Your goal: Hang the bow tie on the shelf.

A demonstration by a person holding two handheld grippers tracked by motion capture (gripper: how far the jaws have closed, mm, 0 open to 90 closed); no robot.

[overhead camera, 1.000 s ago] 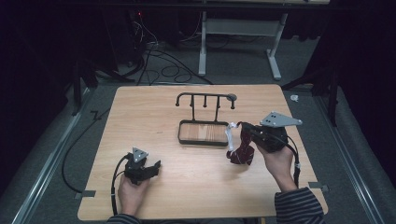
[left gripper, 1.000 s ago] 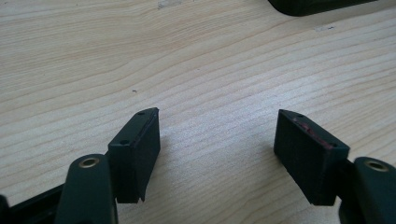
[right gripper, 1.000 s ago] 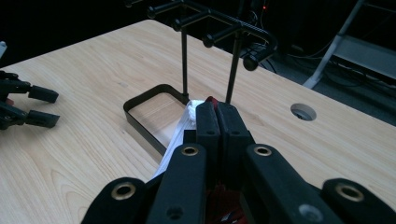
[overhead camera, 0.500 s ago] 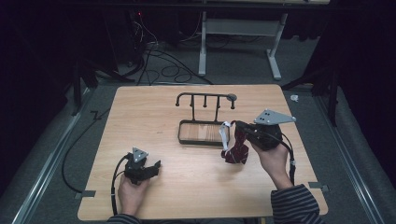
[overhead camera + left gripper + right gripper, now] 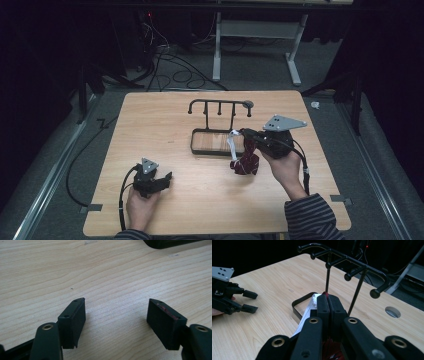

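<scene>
The right gripper point(image 5: 246, 136) has its jaws pressed together on a dark red and white cloth point(image 5: 244, 161), which hangs above the table point(image 5: 165, 115) just beside the black rack point(image 5: 220, 106). The left gripper point(image 5: 165, 179) rests on the table, well apart, jaws spread with nothing between them.

Hook rack point(image 5: 220, 107) just beyond right tongs point(image 5: 243, 136)
</scene>
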